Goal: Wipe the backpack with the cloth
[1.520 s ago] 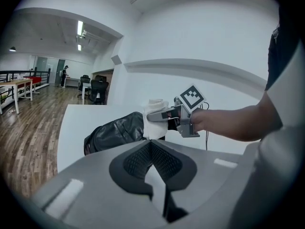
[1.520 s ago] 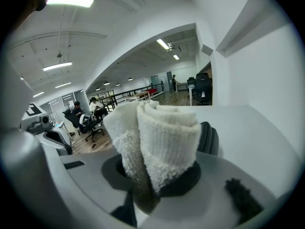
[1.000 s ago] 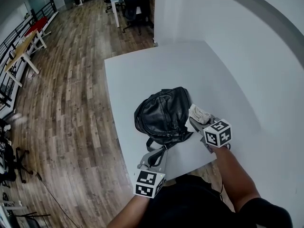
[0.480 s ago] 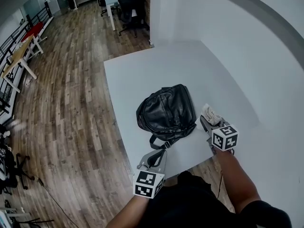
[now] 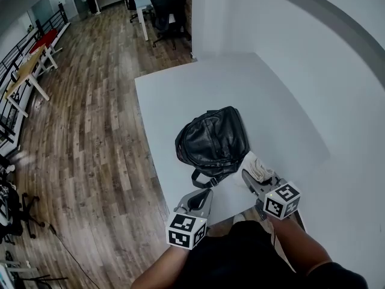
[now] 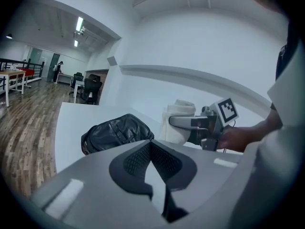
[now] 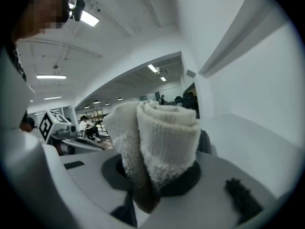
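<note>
Backpack (image 5: pixel 212 140) lies on table (image 5: pixel 180 95); right gripper (image 5: pixel 253 173) fingers clamp rolled cloth (image 5: pixel 257 165) beside it; left gripper (image 5: pixel 196 197) fingers together, empty.

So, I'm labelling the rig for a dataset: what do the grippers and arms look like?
Both the left gripper and right gripper have grey bodies, each carrying a white cube with black square markers. The left gripper's jaws have dark ribbed pads. The person wears a black top; forearms are uncovered.

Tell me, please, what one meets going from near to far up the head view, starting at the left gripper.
left gripper → backpack → bare table top → office chairs
</note>
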Demonstrator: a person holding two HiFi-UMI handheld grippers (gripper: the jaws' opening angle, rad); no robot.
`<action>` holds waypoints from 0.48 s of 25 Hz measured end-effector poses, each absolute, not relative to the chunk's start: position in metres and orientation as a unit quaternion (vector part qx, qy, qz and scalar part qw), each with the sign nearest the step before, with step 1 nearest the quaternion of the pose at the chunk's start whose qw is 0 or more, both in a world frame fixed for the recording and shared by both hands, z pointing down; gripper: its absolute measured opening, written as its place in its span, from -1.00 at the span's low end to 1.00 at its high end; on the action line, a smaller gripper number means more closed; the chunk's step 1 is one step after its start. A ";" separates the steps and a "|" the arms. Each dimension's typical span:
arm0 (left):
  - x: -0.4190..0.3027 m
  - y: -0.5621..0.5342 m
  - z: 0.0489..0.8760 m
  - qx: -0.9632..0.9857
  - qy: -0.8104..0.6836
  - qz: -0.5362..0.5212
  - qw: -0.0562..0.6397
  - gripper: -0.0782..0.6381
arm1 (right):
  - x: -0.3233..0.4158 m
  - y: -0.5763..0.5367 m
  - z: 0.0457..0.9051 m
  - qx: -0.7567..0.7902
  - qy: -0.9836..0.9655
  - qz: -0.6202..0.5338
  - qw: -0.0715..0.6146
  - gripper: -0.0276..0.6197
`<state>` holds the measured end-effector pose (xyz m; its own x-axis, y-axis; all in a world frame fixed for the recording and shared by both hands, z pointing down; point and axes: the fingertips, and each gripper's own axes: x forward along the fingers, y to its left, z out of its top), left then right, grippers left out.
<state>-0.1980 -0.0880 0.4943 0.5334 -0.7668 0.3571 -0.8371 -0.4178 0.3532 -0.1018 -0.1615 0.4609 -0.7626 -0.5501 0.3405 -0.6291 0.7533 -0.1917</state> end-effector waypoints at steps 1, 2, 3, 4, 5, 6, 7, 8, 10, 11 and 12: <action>-0.199 -0.086 0.491 0.836 -0.483 0.065 0.252 -0.76 | -0.108 -0.151 0.459 0.297 -0.934 0.144 0.138 -0.65; -0.199 -0.084 0.486 0.833 -0.490 0.059 0.251 -0.76 | -0.113 -0.142 0.457 0.278 -0.940 0.136 0.141 -0.65; -0.200 -0.082 0.481 0.829 -0.497 0.054 0.249 -0.76 | -0.115 -0.135 0.453 0.263 -0.945 0.127 0.143 -0.65; -0.200 -0.079 0.476 0.825 -0.506 0.050 0.247 -0.76 | -0.114 -0.130 0.449 0.253 -0.949 0.121 0.142 -0.65; -0.199 -0.076 0.472 0.820 -0.515 0.046 0.244 -0.76 | -0.112 -0.128 0.447 0.246 -0.952 0.120 0.139 -0.65; -0.198 -0.074 0.469 0.816 -0.524 0.043 0.241 -0.76 | -0.107 -0.128 0.445 0.242 -0.953 0.123 0.133 -0.65; -0.195 -0.073 0.467 0.811 -0.533 0.040 0.237 -0.76 | -0.102 -0.130 0.444 0.239 -0.954 0.128 0.126 -0.65; -0.190 -0.073 0.465 0.806 -0.542 0.039 0.233 -0.76 | -0.095 -0.133 0.444 0.236 -0.955 0.134 0.119 -0.65; -0.179 -0.072 0.464 0.796 -0.560 0.040 0.225 -0.76 | -0.080 -0.135 0.446 0.229 -0.956 0.146 0.109 -0.65; -0.171 -0.072 0.464 0.790 -0.570 0.039 0.223 -0.76 | -0.072 -0.135 0.447 0.223 -0.958 0.149 0.106 -0.65; -0.163 -0.072 0.465 0.783 -0.579 0.038 0.223 -0.76 | -0.064 -0.134 0.447 0.214 -0.960 0.149 0.104 -0.65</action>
